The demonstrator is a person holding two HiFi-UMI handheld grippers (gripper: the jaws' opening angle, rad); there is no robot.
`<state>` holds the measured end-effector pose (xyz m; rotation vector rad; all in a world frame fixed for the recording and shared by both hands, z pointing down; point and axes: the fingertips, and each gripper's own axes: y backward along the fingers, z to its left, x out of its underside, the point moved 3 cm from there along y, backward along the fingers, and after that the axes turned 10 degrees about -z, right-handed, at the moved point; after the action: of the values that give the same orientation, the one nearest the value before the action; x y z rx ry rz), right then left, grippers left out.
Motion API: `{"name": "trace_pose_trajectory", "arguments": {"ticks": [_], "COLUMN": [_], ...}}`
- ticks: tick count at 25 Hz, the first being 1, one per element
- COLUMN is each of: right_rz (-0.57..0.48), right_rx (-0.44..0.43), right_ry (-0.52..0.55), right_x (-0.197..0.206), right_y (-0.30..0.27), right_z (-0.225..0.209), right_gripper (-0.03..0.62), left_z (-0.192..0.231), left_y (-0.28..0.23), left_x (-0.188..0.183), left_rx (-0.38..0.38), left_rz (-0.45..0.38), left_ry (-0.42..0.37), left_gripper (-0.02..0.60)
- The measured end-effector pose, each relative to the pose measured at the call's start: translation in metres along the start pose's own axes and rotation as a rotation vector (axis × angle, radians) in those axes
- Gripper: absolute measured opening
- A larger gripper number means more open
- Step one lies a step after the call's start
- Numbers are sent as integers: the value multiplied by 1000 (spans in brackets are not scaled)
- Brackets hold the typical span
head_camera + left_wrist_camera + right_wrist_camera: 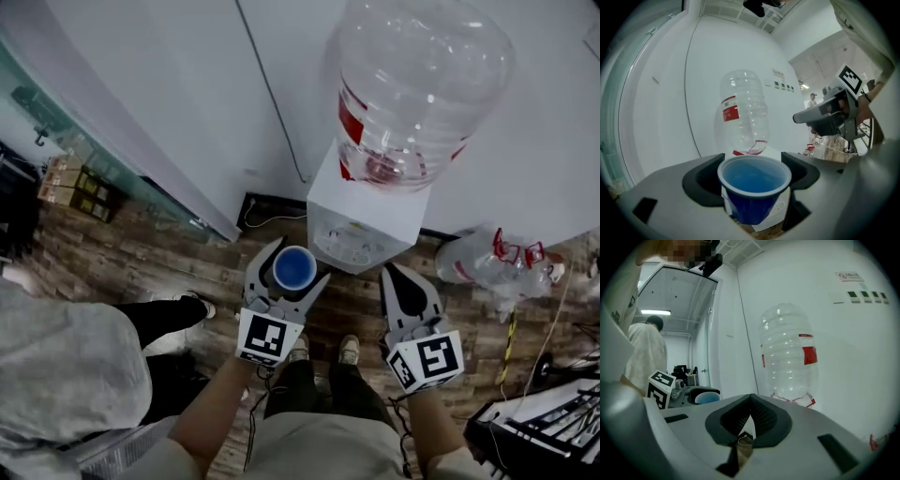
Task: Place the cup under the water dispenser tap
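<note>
No writing is coming through legibly: the red label (352,117) on the big clear bottle (417,84) is showing only a blur of colour, and the small wall sign (852,276) with a row of four dark squares (865,295) beside it is too small to read in the right gripper view. There is one blue cup (294,268), one white water dispenser (361,220) carrying the upturned bottle, and a second large bottle (473,258) lying on its side on the brick-patterned floor (141,267) to the dispenser's right, making two bottles in all. Two grippers are showing, each bearing one marker cube (269,337). The left gripper (295,262) is clamping the cup upright between its widely spread jaws, the pads pressing on its sides just below the rim. It is holding the cup in the air just in front of the dispenser's front panel, towards that panel's left side in the head view. The right gripper (392,274) is hanging beside it, jaws brought together with nothing between them, and is touching nothing. One other person (56,366) in a pale top is standing at the left.
</note>
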<state>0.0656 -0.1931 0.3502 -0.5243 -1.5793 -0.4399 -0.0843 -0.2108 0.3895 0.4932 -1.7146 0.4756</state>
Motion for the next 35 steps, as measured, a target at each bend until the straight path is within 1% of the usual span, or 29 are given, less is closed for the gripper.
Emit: {"name": "trace_pose_trajectory", "arguments": {"ticks": [2,5,8,13,17,24,28,32,35], "right_rz": [-6,4,8,5,-8,8,28,45,57], "right_rx": [-24,-51,-53,-62,-62,-72,-71,-77,-79], "right_ry": [-3,-17,-36,-39,-48,-48,-58,-58,-66], "right_x": [17,46,74,120,154,223,260,295,317], "right_y": [-7,-14,-19,-33,-44,-60,-63,-68,-74], "right_z": [-4,-10,-13,-18,-26,-28,-32,-37,-41], "right_gripper": [8,8,8,8,8,8,8,7,8], "left_z": [-4,-9,-14,-20,-23,-34,-46,-51,-48], "left_y": [-8,-21,-28,-46,-60,-86,-100,-119,-132], "left_x": [19,44,73,128,174,260,307,352,377], "left_rx": [-13,-32,-46,-47,-60,-36,-31,-53,-97], "left_rz": [9,-8,-5,6,-8,11,-9,-7,-21], "left_ry": [16,34,33,34,62,92,140,168,179], "left_gripper": [379,377,378,378,377,378,377,377,377]}}
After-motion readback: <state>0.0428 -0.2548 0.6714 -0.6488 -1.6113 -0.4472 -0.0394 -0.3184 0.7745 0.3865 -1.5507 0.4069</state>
